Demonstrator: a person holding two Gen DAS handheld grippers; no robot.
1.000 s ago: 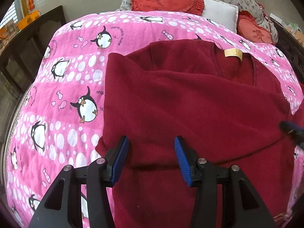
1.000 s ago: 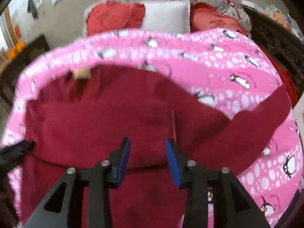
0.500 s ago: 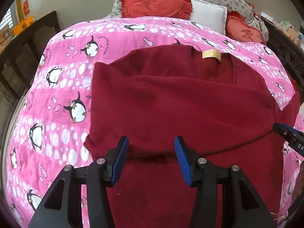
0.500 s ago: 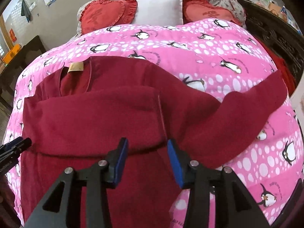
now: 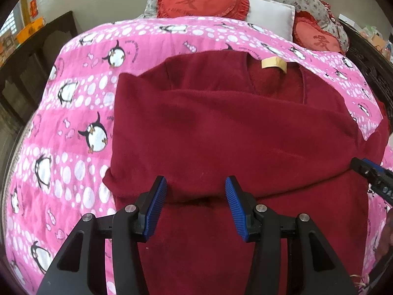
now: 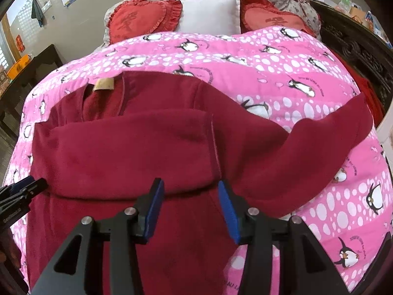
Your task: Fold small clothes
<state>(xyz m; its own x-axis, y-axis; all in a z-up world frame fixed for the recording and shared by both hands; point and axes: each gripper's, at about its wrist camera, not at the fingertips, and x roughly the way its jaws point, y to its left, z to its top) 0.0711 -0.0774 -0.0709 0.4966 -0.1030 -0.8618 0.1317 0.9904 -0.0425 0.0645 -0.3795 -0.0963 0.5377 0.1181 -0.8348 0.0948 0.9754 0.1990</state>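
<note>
A dark red fleece top [image 5: 221,132] lies flat on the pink penguin quilt [image 5: 81,113], with a tan label [image 5: 273,63] at its neck. One sleeve [image 6: 127,152] is folded across the chest. The other sleeve [image 6: 326,145] stretches out to the right over the quilt. My left gripper [image 5: 195,182] hovers open over the folded sleeve's lower edge, and no cloth is between its blue pads. My right gripper [image 6: 190,184] hangs over the folded sleeve's cuff end. Its jaws are opening and nothing is pinched between them. Each gripper's tip shows in the other's view: the right gripper [image 5: 371,174], the left gripper [image 6: 22,191].
Two red heart cushions [image 6: 142,19] and a white pillow [image 6: 208,14] sit at the head of the bed. Dark wooden furniture [image 5: 32,73] stands along the left side, and a carved dark bed frame [image 6: 356,46] runs along the right.
The right gripper's jaws have spread a little wider, and its blurred view has sharpened. The left gripper's jaws stand as before. The top lies the same way.
</note>
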